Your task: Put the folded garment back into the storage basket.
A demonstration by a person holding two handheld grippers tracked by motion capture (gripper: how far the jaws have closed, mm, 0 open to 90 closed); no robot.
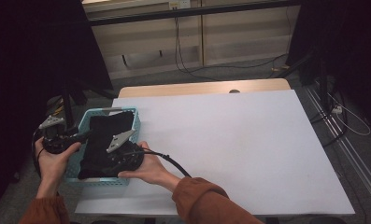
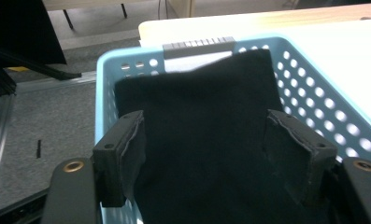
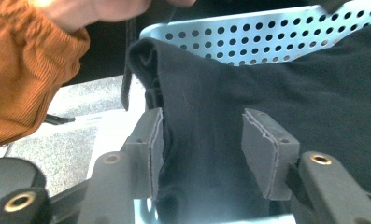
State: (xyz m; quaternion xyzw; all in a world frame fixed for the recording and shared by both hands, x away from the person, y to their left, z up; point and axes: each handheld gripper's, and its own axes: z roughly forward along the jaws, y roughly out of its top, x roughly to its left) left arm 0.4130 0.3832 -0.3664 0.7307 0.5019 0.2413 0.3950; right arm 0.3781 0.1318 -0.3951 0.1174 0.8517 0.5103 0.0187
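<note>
Cloth (image 1: pixel 103 142): laid lengthwise in basket (image 1: pixel 132 116).
Left gripper (image 2: pixel 211 154): jaws apart, cloth between.
Right gripper (image 3: pixel 203 149): jaws apart, nearer.

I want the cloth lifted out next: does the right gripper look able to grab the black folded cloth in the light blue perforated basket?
Probably yes: the right gripper has open jaws straddling the black cloth, unobstructed.
</note>
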